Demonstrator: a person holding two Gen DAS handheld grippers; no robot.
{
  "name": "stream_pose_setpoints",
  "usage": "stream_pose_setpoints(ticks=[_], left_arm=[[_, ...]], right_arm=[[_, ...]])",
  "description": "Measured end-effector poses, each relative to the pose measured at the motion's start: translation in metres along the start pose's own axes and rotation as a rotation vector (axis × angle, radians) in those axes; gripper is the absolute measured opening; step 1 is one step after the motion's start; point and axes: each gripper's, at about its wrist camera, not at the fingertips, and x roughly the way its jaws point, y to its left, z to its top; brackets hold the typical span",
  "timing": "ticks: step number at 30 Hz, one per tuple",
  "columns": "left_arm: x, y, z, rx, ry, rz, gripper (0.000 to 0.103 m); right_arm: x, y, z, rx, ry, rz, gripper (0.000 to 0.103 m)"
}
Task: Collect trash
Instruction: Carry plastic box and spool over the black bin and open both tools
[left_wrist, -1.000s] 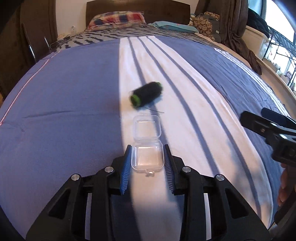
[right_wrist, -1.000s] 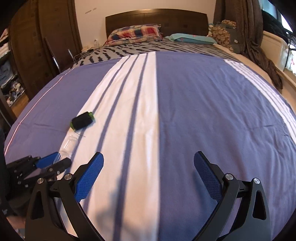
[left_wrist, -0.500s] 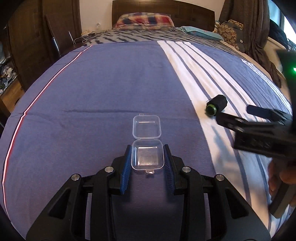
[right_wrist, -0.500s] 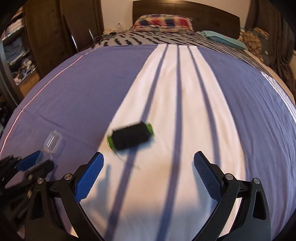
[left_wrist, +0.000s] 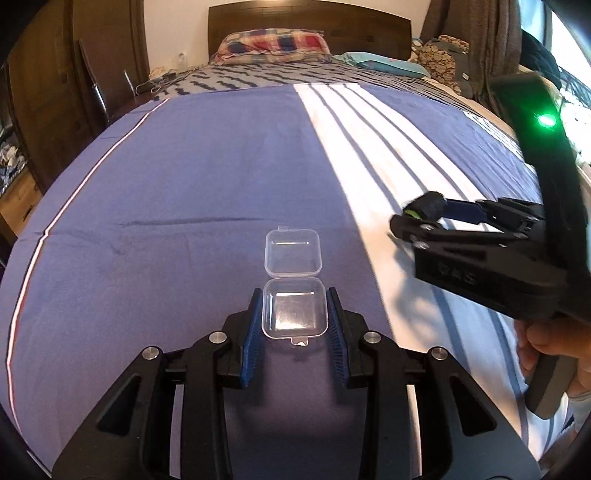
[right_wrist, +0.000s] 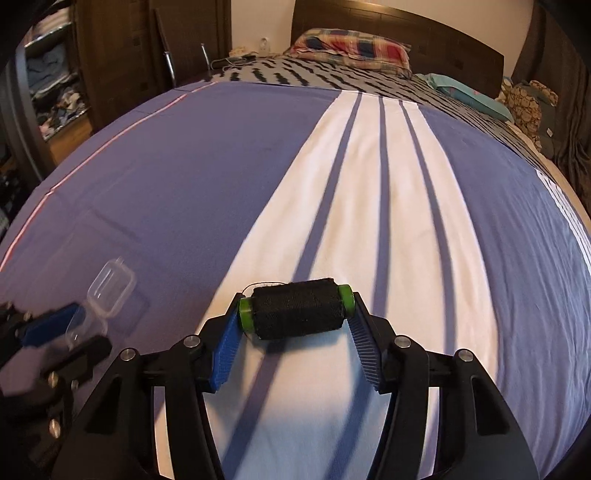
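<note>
My left gripper (left_wrist: 294, 314) is shut on a small clear plastic box (left_wrist: 294, 308) with its hinged lid (left_wrist: 293, 253) lying open, held just above the blue bedspread. My right gripper (right_wrist: 295, 310) is closed on a black thread spool with green ends (right_wrist: 297, 309), gripping it end to end over the white stripe of the bedspread. In the left wrist view the right gripper (left_wrist: 417, 218) and the spool (left_wrist: 426, 207) show at the right. In the right wrist view the left gripper (right_wrist: 51, 332) and the clear box (right_wrist: 107, 291) show at the lower left.
The bed (left_wrist: 184, 177) has a blue bedspread with a white striped band (right_wrist: 369, 206). Pillows (left_wrist: 273, 44) and a dark headboard (left_wrist: 310, 18) lie at the far end. A dark wardrobe (right_wrist: 110, 55) stands left of the bed; clothes (left_wrist: 450, 55) pile at the far right.
My right gripper moved forward to the spool and closed on it. My left gripper, still holding the clear box, swung left off the white stripe over the blue part.
</note>
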Motion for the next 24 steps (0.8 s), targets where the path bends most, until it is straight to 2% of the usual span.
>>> stream_pose_setpoints(ticks=[4, 6, 9, 13, 18, 24], left_arm=[[-0.021, -0.016, -0.011, 0.019, -0.015, -0.011, 0.032], [-0.035, -0.026, -0.017, 0.028, -0.027, -0.012, 0.032], [-0.058, -0.041, -0.025, 0.035, -0.049, -0.031, 0.032], [-0.088, -0.064, -0.040, 0.051, -0.079, -0.072, 0.032], [-0.118, -0.092, -0.073, 0.072, -0.089, -0.129, 0.032], [-0.145, -0.110, -0.124, 0.086, -0.083, -0.169, 0.032]], right_arm=[[-0.035, -0.011, -0.024, 0.025, -0.032, 0.017, 0.057], [-0.056, -0.016, -0.038, 0.018, -0.048, -0.004, 0.057], [-0.085, -0.020, -0.055, 0.003, -0.077, -0.031, 0.057], [-0.135, -0.029, -0.084, 0.036, -0.137, -0.019, 0.057], [-0.182, -0.032, -0.126, 0.055, -0.180, -0.020, 0.057], [-0.215, -0.027, -0.182, 0.083, -0.201, -0.028, 0.057]])
